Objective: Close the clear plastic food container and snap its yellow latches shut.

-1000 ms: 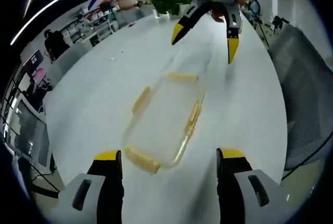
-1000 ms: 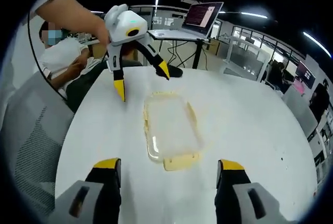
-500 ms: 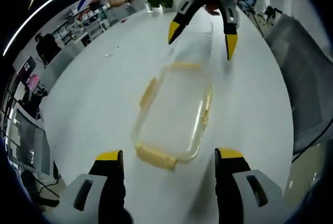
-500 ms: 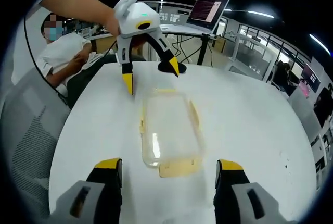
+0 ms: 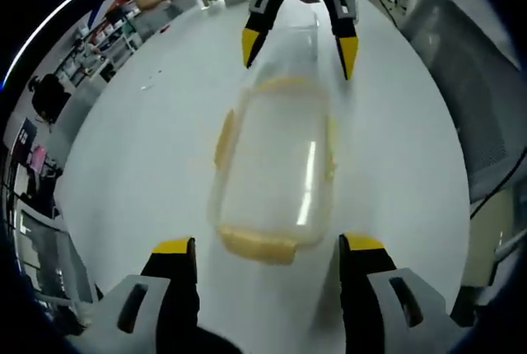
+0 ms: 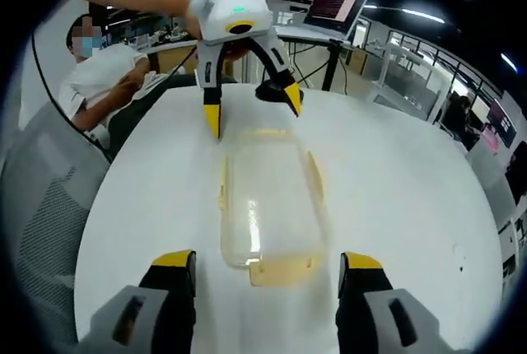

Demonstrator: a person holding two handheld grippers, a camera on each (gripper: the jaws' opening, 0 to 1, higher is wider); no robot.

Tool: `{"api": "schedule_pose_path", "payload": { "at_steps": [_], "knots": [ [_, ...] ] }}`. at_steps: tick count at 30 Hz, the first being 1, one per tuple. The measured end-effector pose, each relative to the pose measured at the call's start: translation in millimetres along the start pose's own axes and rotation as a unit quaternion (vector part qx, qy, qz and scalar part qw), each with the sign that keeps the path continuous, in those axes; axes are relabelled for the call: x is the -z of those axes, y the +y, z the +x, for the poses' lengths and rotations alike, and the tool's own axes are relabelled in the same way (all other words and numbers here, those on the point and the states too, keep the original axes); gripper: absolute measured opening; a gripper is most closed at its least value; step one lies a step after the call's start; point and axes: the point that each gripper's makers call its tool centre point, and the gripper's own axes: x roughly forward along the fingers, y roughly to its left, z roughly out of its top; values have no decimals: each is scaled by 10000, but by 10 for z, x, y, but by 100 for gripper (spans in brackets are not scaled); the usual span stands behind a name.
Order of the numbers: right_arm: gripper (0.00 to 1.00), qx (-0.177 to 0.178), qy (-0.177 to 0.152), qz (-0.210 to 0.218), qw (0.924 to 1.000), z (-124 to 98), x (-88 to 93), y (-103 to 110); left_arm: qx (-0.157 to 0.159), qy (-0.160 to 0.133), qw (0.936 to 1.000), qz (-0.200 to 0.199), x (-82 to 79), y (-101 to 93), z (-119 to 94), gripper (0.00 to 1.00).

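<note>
Left gripper view first: the white table (image 5: 132, 148) spreads wide beneath me, and on it the clear plastic food container (image 5: 276, 169) lies lengthwise straight ahead of my left gripper (image 5: 268, 247), between the lines of its spread, empty jaws. Its near-end yellow latch (image 5: 257, 244) sits just ahead of my fingertips, closer than it was a second ago, when the box lay off at an angle and further out; I have swung round and moved in so that the container now lines up square with me. At its far end my right gripper (image 5: 296, 41) hangs with its jaws wide apart, straddling the far corners, gripping nothing. Right gripper view tells the same from the other end: the container (image 6: 270, 202) rests flat between my parted right jaws (image 6: 265, 262), the latch nearest that side (image 6: 280, 270) just off the tips, and the left gripper (image 6: 251, 111) stands over the opposite end, nearer the box than before. The lid appears to be seated already, though through clear plastic I cannot be sure, and the side latches (image 6: 314, 174) look splayed outward. I judge both hands are now placed to press the end latches down, which is the step still to come.
</note>
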Motion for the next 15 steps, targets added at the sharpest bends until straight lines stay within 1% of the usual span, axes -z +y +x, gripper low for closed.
{"api": "schedule_pose_path", "payload": {
  "at_steps": [1,2,3,5,8,10,12,15],
  "knots": [
    [69,-18,2,9,10000,4,-7,-1,-5,31,9999,110,10,12,9,69],
    [69,-27,12,18,10000,11,-5,-5,-95,32,9996,259,1,52,10,70],
    [69,-35,37,23,10000,22,5,-13,-62,44,9997,233,7,45,15,70],
    [69,-54,75,31,10000,32,14,-17,41,56,9998,201,11,19,26,67],
    [68,-53,159,21,9999,51,37,-41,154,143,9993,303,50,-7,55,65],
    [68,-60,238,47,9997,66,71,-55,189,128,9992,331,52,-5,64,65],
    [66,-92,322,70,9994,83,100,-59,249,112,9992,279,55,-3,78,64],
    [64,-121,439,-40,9990,107,125,-70,324,176,9983,457,82,-8,94,64]
  ]
}}
